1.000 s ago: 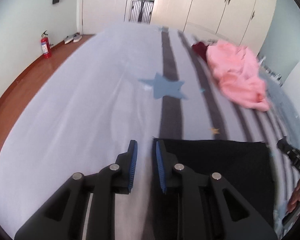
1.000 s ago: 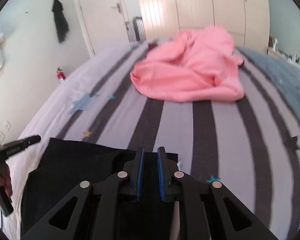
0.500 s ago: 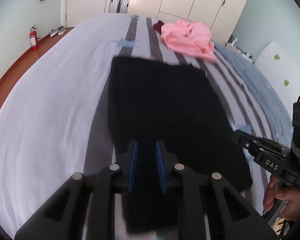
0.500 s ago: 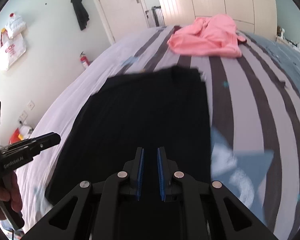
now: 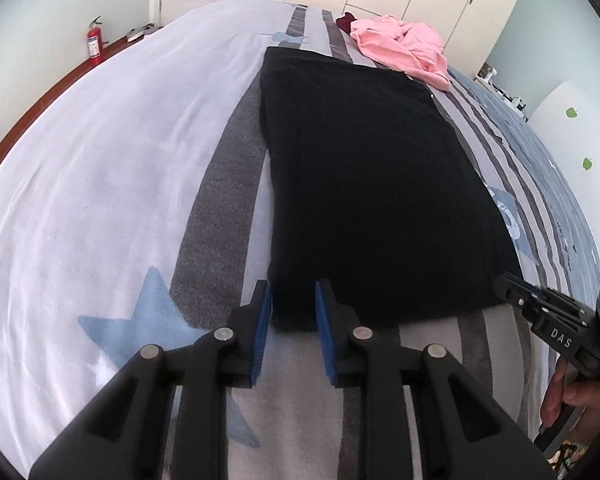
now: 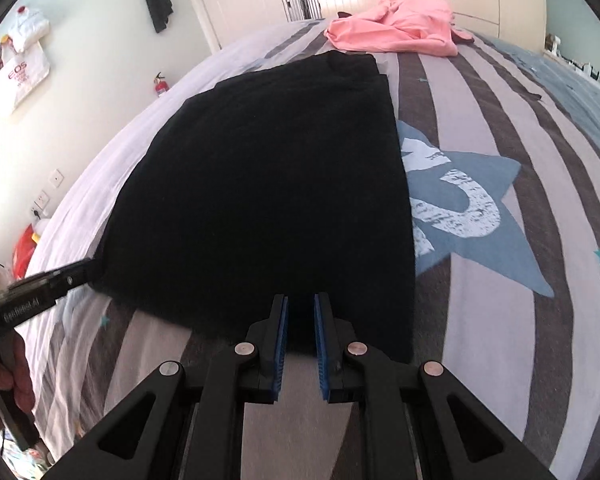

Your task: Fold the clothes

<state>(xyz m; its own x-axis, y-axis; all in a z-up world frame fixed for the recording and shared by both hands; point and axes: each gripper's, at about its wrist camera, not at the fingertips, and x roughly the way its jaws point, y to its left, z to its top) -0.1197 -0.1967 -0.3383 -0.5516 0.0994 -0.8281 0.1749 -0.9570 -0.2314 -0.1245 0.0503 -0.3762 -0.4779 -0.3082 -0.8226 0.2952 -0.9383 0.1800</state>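
A black garment point(image 5: 372, 184) lies flat as a long rectangle on the striped bed point(image 5: 100, 160). My left gripper point(image 5: 292, 308) is at its near left corner; the jaws are opening, with the black cloth still filling the narrow gap between the blue pads. My right gripper point(image 6: 300, 320) is at the near right edge of the black garment point(image 6: 268, 184), shut on the cloth. Each gripper shows in the other's view: the right gripper point(image 5: 512, 284) touches the near right corner and the left gripper point(image 6: 88, 268) the near left corner.
A crumpled pink garment point(image 5: 404, 48) and a dark red item point(image 5: 344, 22) lie at the bed's far end, beyond the black garment. A fire extinguisher point(image 5: 94, 40) stands on the wooden floor at the left. A hand point(image 5: 568, 392) holds the right gripper. Wardrobe doors line the back wall.
Both grippers have pulled back toward the bed's near end, bringing the black garment's edge with them. The cloth now lies stretched out ahead. The left jaws stand slightly wider.
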